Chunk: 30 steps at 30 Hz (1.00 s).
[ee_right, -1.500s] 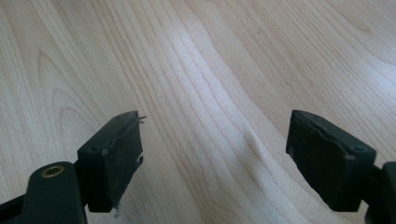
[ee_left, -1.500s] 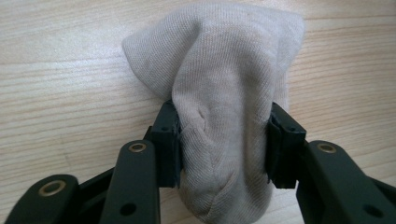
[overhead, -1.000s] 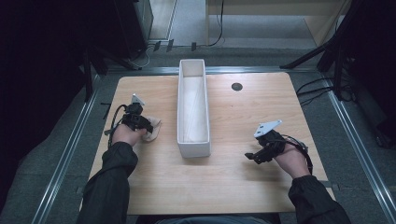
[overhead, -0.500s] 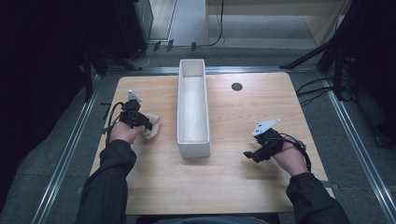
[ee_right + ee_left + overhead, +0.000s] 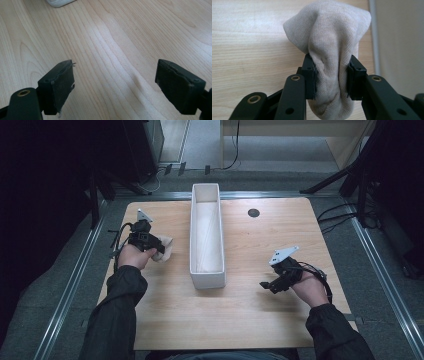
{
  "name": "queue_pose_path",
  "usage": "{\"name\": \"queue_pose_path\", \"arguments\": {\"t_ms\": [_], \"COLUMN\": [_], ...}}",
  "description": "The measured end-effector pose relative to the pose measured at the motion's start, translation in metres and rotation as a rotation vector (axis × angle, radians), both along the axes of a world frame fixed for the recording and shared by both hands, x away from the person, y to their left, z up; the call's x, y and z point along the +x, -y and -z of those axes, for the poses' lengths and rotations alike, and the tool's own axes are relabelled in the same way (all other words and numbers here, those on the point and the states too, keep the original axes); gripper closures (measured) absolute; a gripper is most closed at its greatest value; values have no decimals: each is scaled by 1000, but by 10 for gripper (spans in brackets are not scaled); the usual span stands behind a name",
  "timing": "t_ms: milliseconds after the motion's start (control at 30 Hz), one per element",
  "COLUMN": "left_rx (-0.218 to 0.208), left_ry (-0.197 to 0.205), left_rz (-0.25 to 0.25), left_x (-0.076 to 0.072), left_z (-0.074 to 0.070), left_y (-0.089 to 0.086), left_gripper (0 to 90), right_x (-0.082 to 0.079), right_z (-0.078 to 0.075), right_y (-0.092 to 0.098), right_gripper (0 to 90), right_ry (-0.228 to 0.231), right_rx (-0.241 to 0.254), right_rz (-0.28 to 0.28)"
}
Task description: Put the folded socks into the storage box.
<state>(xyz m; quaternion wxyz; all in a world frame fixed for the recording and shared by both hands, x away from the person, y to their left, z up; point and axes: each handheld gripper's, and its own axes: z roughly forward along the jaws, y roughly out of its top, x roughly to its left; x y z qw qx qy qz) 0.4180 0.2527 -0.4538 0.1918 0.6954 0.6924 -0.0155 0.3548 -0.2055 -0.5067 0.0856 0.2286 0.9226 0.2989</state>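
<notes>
A beige sock [image 5: 332, 45] is pinched between the jaws of my left gripper [image 5: 331, 75], which is shut on it. From above, that gripper [image 5: 161, 247] sits at the table's left with the sock [image 5: 164, 249] bunched at its tip, a short way left of the long white bin [image 5: 206, 273]. My right gripper [image 5: 266, 286] rests low over the wood right of the bin's near end. Its jaws [image 5: 115, 85] stand wide open with bare table between them.
The white bin runs front to back along the middle of the wooden table [image 5: 240, 320], and its near corner [image 5: 58, 3] shows in the right gripper view. A small dark hole [image 5: 253, 212] lies at the table's far right. Metal rails border the table.
My left gripper has lifted and shifted slightly away from the person with the sock. The right gripper has hardly moved.
</notes>
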Motion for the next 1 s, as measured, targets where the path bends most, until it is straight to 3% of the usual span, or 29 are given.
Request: {"name": "queue_pose_path", "arguments": {"t_ms": [167,233,600,733,1000], "left_rx": [2,-8,-28,-47,-54], "left_ry": [4,32,40,55,51], "left_rz": [17,30,59,94,136], "left_x": [5,6,6,8,8], "left_z": [-11,-18,-44,-60,-67], "left_y": [10,15,33,50,77], "left_gripper": [654,654,654,654,654], "right_x": [1,0,0,1,0], "right_z": [0,0,1,2,1], "right_y": [0,0,0,0,1], "right_gripper": [155,155,154,155,155], "right_ry": [-2,-4,-7,-12,-15], "right_rx": [-3,-4,-8,-12,-9], "right_rz": [1,0,-2,-5,2]}}
